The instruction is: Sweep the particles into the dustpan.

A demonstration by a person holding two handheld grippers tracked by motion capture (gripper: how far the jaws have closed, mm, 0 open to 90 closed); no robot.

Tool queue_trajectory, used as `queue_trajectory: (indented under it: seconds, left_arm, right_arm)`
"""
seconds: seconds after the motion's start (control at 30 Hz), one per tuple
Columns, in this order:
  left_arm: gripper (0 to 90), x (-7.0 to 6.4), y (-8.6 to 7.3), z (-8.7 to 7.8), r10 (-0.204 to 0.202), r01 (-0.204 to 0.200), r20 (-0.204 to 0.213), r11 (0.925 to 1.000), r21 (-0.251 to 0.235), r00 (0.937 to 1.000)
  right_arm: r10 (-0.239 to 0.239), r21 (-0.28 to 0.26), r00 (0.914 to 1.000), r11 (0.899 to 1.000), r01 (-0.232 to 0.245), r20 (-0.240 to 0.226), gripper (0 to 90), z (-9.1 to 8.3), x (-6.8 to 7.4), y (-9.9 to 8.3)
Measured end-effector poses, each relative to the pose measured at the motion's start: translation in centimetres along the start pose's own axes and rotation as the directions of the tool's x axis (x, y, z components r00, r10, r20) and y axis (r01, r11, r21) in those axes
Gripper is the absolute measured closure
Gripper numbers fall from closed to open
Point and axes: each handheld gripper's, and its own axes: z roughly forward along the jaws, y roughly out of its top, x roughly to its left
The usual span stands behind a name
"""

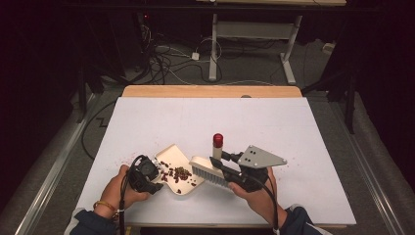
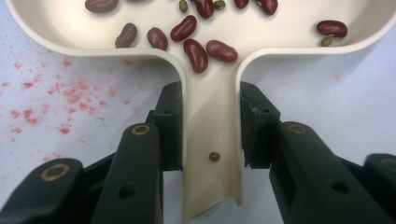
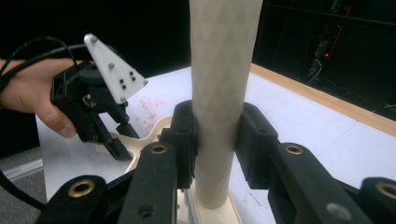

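Surroundings beyond the sweeping work

A white surface [image 1: 254,122] with reddish specks [image 2: 70,95] near its near-left corner; cables [image 1: 166,61] and a stand [image 1: 254,36] beyond its far edge.

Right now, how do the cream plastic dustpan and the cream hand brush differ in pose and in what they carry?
The cream plastic dustpan lies flat on the white table; the cream hand brush has its red-tipped handle pointing up. The dustpan holds red beans; the brush carries none. The left tool clamps the dustpan's handle; the right tool clamps the brush's. Both are cream and gripped by the handle.

Open table [image 1: 303,147] right — brush [image 1: 210,169] beside dustpan [image 1: 172,155]
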Motion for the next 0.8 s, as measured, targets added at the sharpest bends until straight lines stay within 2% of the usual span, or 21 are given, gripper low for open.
queue_trajectory:
  seconds: [0.13, 0.23, 0.37, 0.5, 0.57, 0.67, 0.8]
  left_arm:
    - [63.9, 0.0, 0.0, 0.0, 0.000, 0.000, 0.001, 1.0000, 0.004, 1.0000]
    - [64.0, -0.1, -0.1, -0.2, 0.003, -0.003, 0.000, 0.9999, 0.010, 1.0000]
    - [63.9, -0.2, -0.1, -0.2, 0.003, -0.003, -0.004, 0.9999, 0.017, 1.0000]
    - [63.9, -0.2, -0.1, -0.1, 0.004, -0.004, -0.010, 0.9998, 0.020, 0.9999]
    - [63.9, -0.3, -0.1, -0.2, 0.005, -0.004, -0.010, 0.9998, 0.018, 0.9999]
    - [63.9, -0.2, -0.2, -0.2, 0.007, -0.007, -0.008, 0.9998, 0.019, 0.9999]
    - [64.0, -0.1, -0.4, -0.3, 0.001, -0.001, -0.004, 0.9998, 0.018, 1.0000]
  right_arm:
    - [-0.042, 0.002, 0.9973, 0.999, 0.042, 0.060, 71.3, -0.5, -0.7, 0.2]
    - [-0.061, 0.025, 0.9945, 0.998, 0.059, 0.085, 71.3, -0.4, -0.8, -0.3]
    - [-0.074, 0.065, 0.9939, 0.996, 0.068, 0.082, 71.3, 0.3, -0.4, -1.0]
    - [-0.037, 0.062, 0.9990, 0.997, 0.036, 0.024, 71.3, 0.8, 0.3, -1.1]
    - [-0.039, 0.046, 0.9992, 0.998, 0.039, -0.003, 71.3, 0.9, 1.0, -0.8]
    - [-0.061, 0.029, 0.9981, 0.998, 0.061, -0.001, 71.3, 0.6, 1.3, -0.3]
    - [-0.053, 0.005, 0.9984, 0.999, 0.053, 0.022, 71.3, -0.2, 0.5, 0.1]
